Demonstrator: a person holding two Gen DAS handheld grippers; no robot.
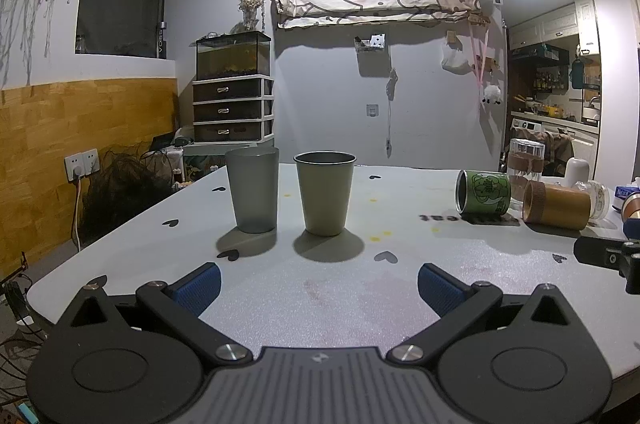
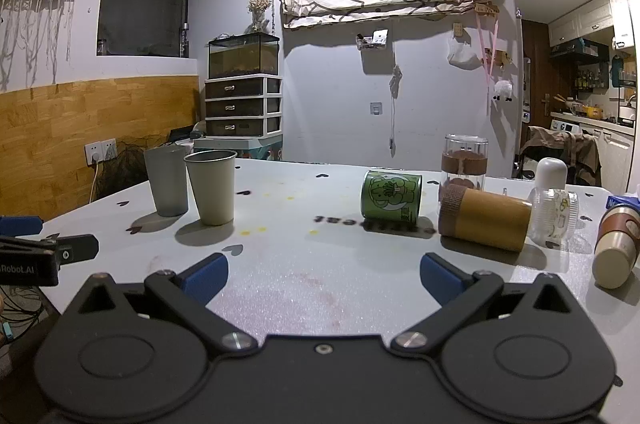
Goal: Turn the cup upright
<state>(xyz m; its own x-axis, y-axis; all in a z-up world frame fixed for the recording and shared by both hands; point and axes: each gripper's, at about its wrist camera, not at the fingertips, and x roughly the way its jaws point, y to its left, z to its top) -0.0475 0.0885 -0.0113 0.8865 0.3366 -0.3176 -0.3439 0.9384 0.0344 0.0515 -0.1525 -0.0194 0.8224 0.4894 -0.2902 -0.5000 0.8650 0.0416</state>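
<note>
Blue-padded left gripper (image 1: pixel 319 284) and right gripper (image 2: pixel 324 278): both spread wide, holding nothing, low over grey table (image 2: pixel 304 288). At 12 o'clock of left: grey cup (image 1: pixel 252 189) and beige cup (image 1: pixel 324 192), upright. At 1 o'clock of right: green cup (image 2: pixel 391 198) and brown cup (image 2: pixel 485 222), lying sideways.

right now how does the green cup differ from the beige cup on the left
The green cup lies on its side on the table, while the beige cup stands upright with its mouth up. The green cup is a straight cylinder with a printed cartoon figure; the beige cup tapers toward its base and is plain. The green cup lies next to a tipped brown cup; the beige one stands beside an upright grey cup. Neither is held.
</note>
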